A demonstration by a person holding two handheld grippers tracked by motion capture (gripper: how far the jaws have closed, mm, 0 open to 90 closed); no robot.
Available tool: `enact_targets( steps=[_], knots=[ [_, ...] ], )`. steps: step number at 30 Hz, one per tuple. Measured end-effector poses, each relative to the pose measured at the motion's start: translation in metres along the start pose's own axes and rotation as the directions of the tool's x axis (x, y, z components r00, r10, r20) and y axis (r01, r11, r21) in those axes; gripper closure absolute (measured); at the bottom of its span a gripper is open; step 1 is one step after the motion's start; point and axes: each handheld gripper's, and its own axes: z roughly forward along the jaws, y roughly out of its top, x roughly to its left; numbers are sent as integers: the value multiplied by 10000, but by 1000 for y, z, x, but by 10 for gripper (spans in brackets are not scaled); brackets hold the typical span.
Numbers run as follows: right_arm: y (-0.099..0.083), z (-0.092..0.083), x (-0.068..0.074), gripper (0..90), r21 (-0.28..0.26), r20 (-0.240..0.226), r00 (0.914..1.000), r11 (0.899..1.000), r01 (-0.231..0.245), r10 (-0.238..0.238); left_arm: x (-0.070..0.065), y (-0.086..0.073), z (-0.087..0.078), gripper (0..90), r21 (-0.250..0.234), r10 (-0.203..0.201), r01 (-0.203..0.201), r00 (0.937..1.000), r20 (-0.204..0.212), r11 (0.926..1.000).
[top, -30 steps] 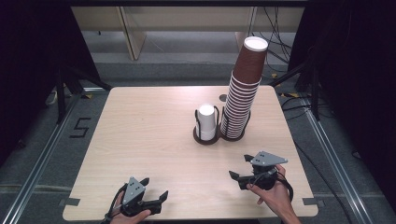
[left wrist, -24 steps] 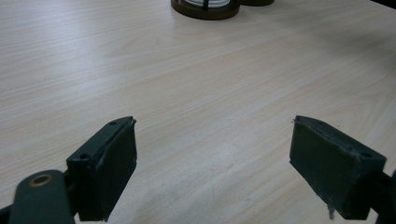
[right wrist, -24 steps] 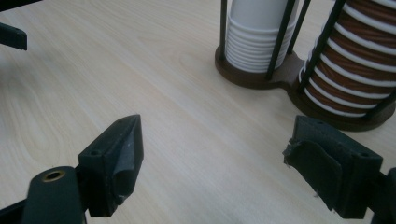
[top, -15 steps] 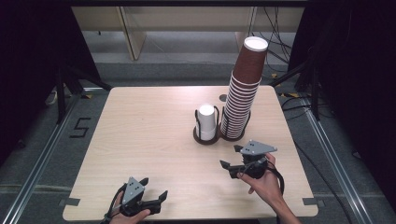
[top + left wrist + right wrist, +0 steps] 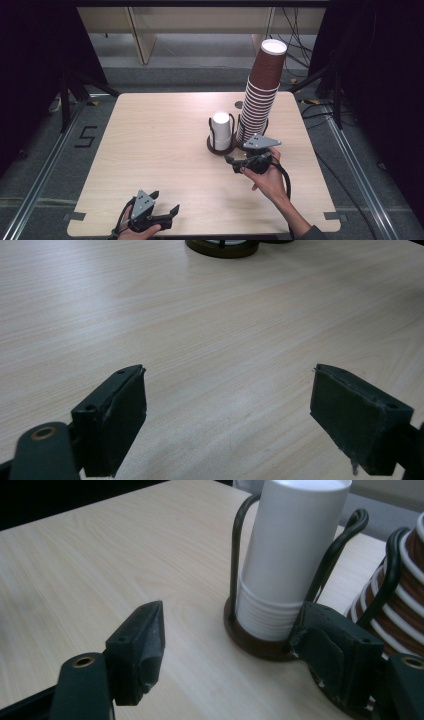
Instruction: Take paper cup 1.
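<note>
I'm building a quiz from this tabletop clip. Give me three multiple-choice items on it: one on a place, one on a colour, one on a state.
1. Where is the right gripper?
A. near the white cups' holder
B. at the table's far left corner
C. on the floor

2. What colour is the tall cup stack?
A. green
B. brown
C. blue

3. What is between the left gripper jaws?
A. a cup
B. a lid
C. nothing

Key: 1 A, it sits just before the holder; 2 B, brown walls with white rims; 3 C, bare table shows between them.

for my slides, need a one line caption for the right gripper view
Right gripper, jaws apart and just closing, nears a wire holder with stacked white cups on the wooden table.
</note>
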Motion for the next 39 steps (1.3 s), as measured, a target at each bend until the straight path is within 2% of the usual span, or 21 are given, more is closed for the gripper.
enact_targets(
  steps=[2, 4, 5, 6, 8, 9, 13, 15, 17, 19, 23, 28, 29, 30, 32, 33, 35, 38, 39],
  knots=[
    [6, 3, 0, 293, -108, 105, 9999, 9999, 90, -89, 0, 0, 1, 146, -29, -27, 27, 10000, 38, 10000],
    [11, 7, 1, 301, -127, 133, 9999, 9999, -40, 42, -1, 0, 1, 147, -2, -54, 54, 10000, 47, 10000],
    [14, 9, 1, 306, -181, 234, 9996, 9998, 128, -123, -1, 0, 1, 146, -5, -28, 28, 10000, 52, 10000],
    [18, 11, 1, 307, -172, 299, 9995, 9998, -92, 97, 0, 0, 1, 146, -8, -29, 29, 10000, 50, 10000],
    [24, 14, -1, 307, -247, 502, 9987, 9996, -98, 110, 0, 0, 1, 146, 49, 21, -21, 10000, 37, 10000],
    [27, 16, 0, 307, -326, 487, 9982, 9989, -336, 351, -1, 0, 1, 147, 10, -51, 51, 10000, 57, 10000],
    [38, 25, -4, 324, -393, 774, 9966, 9989, -261, 291, 0, -1, 1, 146, 76, -17, 17, 10000, 56, 10000],
    [42, 31, -5, 324, -434, 1180, 9928, 9990, -131, 181, 0, -1, 0, 146, 65, -31, 31, 10000, 73, 10000],
    [46, 35, -7, 327, -250, 1312, 9911, 9995, -192, 223, -1, 0, 1, 146, 71, -40, 40, 10000, 85, 10000],
    [50, 39, -9, 329, -307, 1504, 9879, 9989, -345, 387, -1, -1, 1, 146, 30, -49, 49, 9999, 102, 10000],
    [59, 46, -13, 328, -473, 1844, 9824, 9986, -217, 301, -1, -1, 1, 146, 59, -2, 1, 9999, 119, 10000],
    [70, 58, -12, 327, -407, 2157, 9761, 9990, -163, 247, -1, -1, 1, 147, 37, 29, -30, 9999, 159, 10000],
    [72, 60, -13, 324, -256, 2166, 9760, 9995, -190, 241, -1, 0, 1, 147, 85, 36, -38, 9999, 138, 10000],
    [74, 64, -13, 325, -186, 2355, 9717, 9997, -161, 200, -1, -1, 1, 146, 77, 14, -15, 9999, 149, 10000],
    [76, 68, -15, 325, -38, 2417, 9700, 9996, -266, 268, -1, 0, 1, 146, 70, -11, 9, 9999, 161, 10000],
    [76, 71, -16, 325, -100, 2472, 9679, 9990, -438, 449, -1, 0, 0, 146, 66, -8, 6, 9999, 173, 10000],
    [76, 73, -18, 325, -3, 2457, 9686, 9993, -381, 370, -1, 0, 0, 147, 63, 2, -3, 9998, 174, 10000],
    [77, 80, -20, 333, 217, 2451, 9678, 9977, -648, 575, -1, 0, 0, 146, 84, 46, -48, 9998, 183, 10000],
    [77, 82, -22, 336, 186, 2443, 9684, 9982, -568, 505, -1, 0, 0, 146, 104, 42, -43, 9999, 165, 9999]
  ],
)
